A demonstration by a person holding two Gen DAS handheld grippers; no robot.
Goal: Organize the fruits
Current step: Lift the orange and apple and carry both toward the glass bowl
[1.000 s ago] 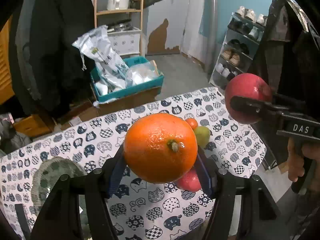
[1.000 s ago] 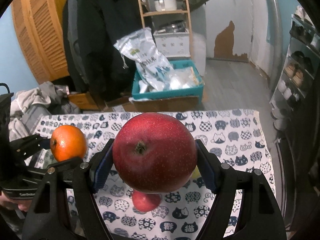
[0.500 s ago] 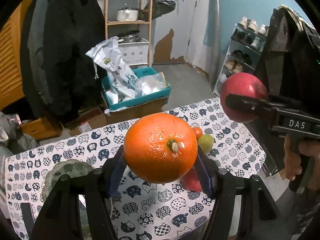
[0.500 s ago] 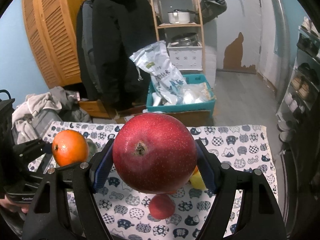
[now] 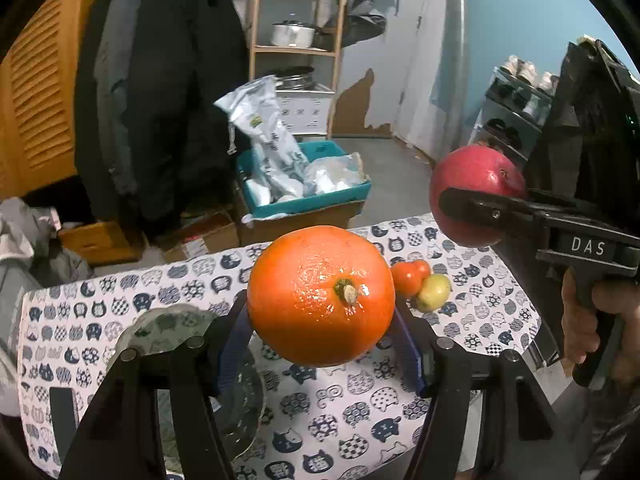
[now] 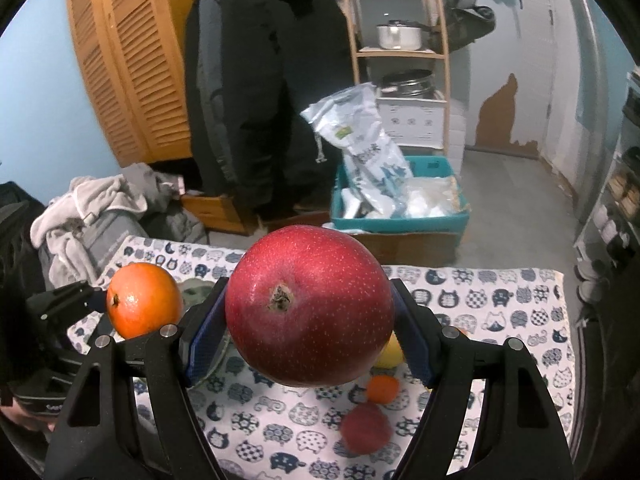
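We had both grippers loaded and raised clear of the table (image 5: 472, 364), each carrying one fruit so that two pieces could be moved in a single trip. Our left gripper (image 5: 322, 338) was clamped on the orange (image 5: 321, 295), its blue pads pressing the fruit's two flanks at the widest part, stem end facing back toward the camera; a hold across the middle seemed the surest way to keep a round, slick fruit from rolling out. Our right gripper (image 6: 308, 340) was clamped the same way on the red apple (image 6: 310, 307), pads on either side and the dimpled end toward us. Seen from the left gripper, the apple hung off to the right and slightly ahead, well apart from the orange, which we judged kept the two tools from knocking together. Below and just left of the left gripper's fingers lay a glass plate (image 5: 172, 322) on the cat-print cloth, probably the place the fruit was meant for. Beyond the orange and to its right, a small orange-red fruit (image 5: 410, 277) and a yellow-green one (image 5: 434, 292) sat touching each other on the cloth, and beneath the right gripper a small red fruit (image 6: 366, 426) also waited, still unsorted.
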